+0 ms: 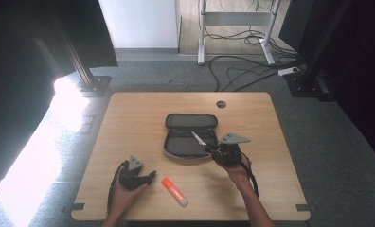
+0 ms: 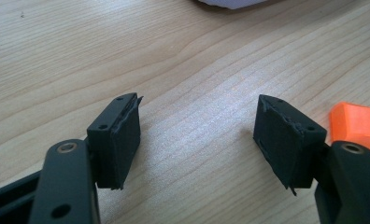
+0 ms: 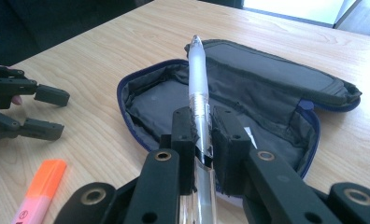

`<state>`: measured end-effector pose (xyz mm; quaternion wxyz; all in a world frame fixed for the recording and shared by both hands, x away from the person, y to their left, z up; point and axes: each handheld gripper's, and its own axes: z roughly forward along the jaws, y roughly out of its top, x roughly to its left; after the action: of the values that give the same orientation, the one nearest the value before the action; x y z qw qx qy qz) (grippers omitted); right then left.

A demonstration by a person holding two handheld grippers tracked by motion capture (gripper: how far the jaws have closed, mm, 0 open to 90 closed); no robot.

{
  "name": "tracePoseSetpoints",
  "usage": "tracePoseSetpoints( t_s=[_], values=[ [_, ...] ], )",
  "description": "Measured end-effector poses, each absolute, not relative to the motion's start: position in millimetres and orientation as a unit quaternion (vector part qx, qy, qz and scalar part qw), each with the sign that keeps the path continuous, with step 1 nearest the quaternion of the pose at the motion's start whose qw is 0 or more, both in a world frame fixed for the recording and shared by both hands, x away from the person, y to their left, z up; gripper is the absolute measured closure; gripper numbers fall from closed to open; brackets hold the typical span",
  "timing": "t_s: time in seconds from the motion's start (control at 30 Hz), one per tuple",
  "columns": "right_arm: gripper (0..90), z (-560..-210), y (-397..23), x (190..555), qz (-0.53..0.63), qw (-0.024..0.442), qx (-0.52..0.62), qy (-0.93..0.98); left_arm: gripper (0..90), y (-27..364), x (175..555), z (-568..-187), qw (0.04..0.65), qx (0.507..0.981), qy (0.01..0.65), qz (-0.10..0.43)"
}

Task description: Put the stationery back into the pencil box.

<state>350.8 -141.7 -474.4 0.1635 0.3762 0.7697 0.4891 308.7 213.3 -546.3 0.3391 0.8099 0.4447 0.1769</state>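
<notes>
A dark pencil case (image 1: 190,126) lies unzipped and spread open in the middle of the wooden table (image 1: 129,118). My right gripper (image 1: 210,150) hovers over its near right edge, shut on a clear pen with a frosted white grip (image 1: 198,138). In the right gripper view the pen (image 3: 198,70) sticks out past the jaws (image 3: 202,126) over the case's grey lining (image 3: 160,100). My left gripper (image 1: 151,177) rests low at the front left, open with bare wood between its jaws (image 2: 199,123). An orange highlighter (image 1: 174,191) lies just right of it, its cap (image 2: 358,125) beside the right jaw.
A round cable hole (image 1: 221,104) sits near the table's far edge. Black frame posts (image 1: 84,71) and loose cables (image 1: 242,71) stand on the floor beyond. Bare wood runs along the left and far right of the tabletop.
</notes>
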Motion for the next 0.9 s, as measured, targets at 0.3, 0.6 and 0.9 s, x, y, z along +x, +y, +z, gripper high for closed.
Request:
tracePoseSetpoints(
  t_s=[0.3,0.6,0.9],
  values=[
    [79.1,-476,-139,360,0.48,0.16,0.375,0.777,32.1,213,309,-546,0.339,0.81,0.445,0.177],
    [79.0,-477,-132,371,0.472,0.161,0.372,0.782,32.1,213,309,-546,0.339,0.81,0.445,0.178],
    [79.0,-478,-128,382,0.464,0.163,0.37,0.788,32.1,213,309,-546,0.339,0.81,0.445,0.178]
  ],
)
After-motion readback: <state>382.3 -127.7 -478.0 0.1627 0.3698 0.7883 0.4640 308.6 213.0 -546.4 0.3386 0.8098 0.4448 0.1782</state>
